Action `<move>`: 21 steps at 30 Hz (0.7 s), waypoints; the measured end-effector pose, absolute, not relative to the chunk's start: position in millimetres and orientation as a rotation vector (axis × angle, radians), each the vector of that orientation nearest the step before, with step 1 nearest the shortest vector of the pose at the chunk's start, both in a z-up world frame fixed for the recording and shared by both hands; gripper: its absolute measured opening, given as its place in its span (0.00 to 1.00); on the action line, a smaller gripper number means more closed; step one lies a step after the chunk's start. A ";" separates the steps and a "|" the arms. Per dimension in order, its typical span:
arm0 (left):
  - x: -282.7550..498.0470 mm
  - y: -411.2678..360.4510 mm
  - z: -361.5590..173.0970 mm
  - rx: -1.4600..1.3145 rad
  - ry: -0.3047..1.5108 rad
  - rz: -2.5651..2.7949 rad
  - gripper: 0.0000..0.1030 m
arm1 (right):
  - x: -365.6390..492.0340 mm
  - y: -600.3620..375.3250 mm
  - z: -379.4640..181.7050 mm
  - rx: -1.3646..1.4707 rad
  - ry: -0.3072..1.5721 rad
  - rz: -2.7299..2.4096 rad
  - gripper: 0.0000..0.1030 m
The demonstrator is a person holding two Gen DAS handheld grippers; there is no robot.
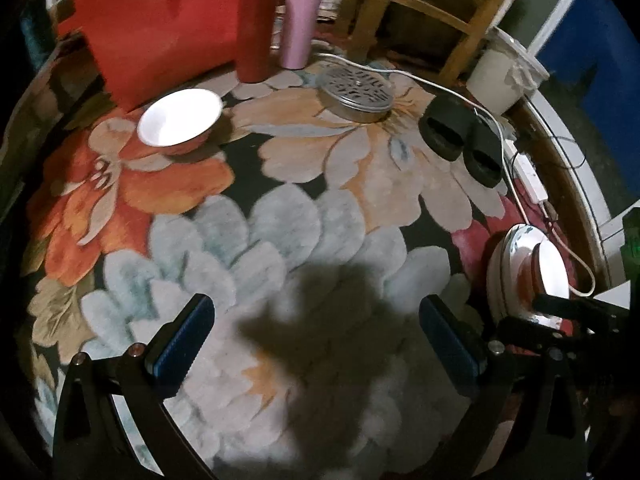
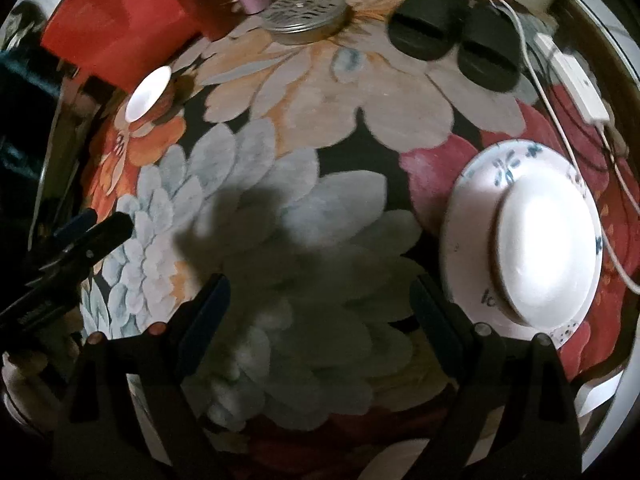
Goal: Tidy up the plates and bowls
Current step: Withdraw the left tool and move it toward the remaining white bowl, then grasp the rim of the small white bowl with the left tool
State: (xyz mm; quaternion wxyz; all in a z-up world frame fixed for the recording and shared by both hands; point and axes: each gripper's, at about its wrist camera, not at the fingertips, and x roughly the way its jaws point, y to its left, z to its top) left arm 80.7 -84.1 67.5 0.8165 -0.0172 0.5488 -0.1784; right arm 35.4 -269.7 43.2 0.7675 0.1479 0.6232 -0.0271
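A white bowl [image 1: 180, 117] stands on the floral rug at the far left, in front of a red bag; it also shows in the right wrist view [image 2: 147, 93]. A second white bowl [image 2: 546, 252] sits on a white plate with blue marks [image 2: 480, 188] at the right; the pair shows at the right edge of the left wrist view [image 1: 532, 264]. My left gripper [image 1: 316, 320] is open and empty above the rug's middle. My right gripper [image 2: 320, 296] is open and empty, just left of the plate.
A red bag [image 1: 156, 20], a red tumbler [image 1: 256, 20] and a pink tumbler [image 1: 302, 16] stand at the back. A perforated metal tin [image 1: 354, 90], black slippers [image 1: 460, 136], a white cable with power strip [image 2: 576, 80], a white bucket [image 1: 504, 76] and a wooden chair [image 1: 420, 4] lie beyond.
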 end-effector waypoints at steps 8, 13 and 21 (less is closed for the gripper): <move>83.8 -38.6 82.5 -0.110 1.146 -0.360 0.99 | 49.5 -231.3 58.6 0.173 1.406 0.025 0.89; 93.1 -8.6 75.8 -0.150 1.168 -0.320 0.99 | 69.2 -207.0 60.5 0.137 1.462 0.066 0.89; 119.1 43.5 54.1 -0.210 1.212 -0.236 0.99 | 115.8 -159.4 54.9 0.067 1.488 0.114 0.89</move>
